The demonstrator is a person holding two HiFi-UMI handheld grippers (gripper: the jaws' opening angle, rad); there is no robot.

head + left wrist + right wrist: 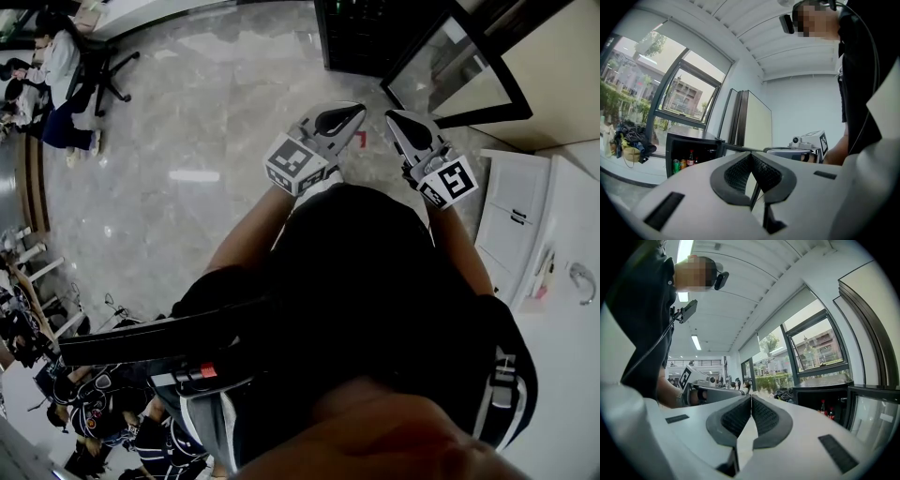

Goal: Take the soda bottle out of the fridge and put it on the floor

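Note:
The black mini fridge (361, 37) stands on the marble floor ahead of me, its glass door (459, 70) swung open to the right. In the left gripper view a soda bottle (691, 158) with a red label stands inside the fridge (693, 143), beside two cans (678, 164). The right gripper view shows the bottle (822, 407) small and far inside the fridge (820, 397). My left gripper (359, 111) and right gripper (392, 114) are held side by side at chest height, well short of the fridge. Both are shut and hold nothing.
A white cabinet (511, 216) stands at the right. People sit at desks with an office chair (98, 70) at the upper left. A red mark (360, 139) lies on the floor before the fridge. Bags (630, 140) are piled by the window.

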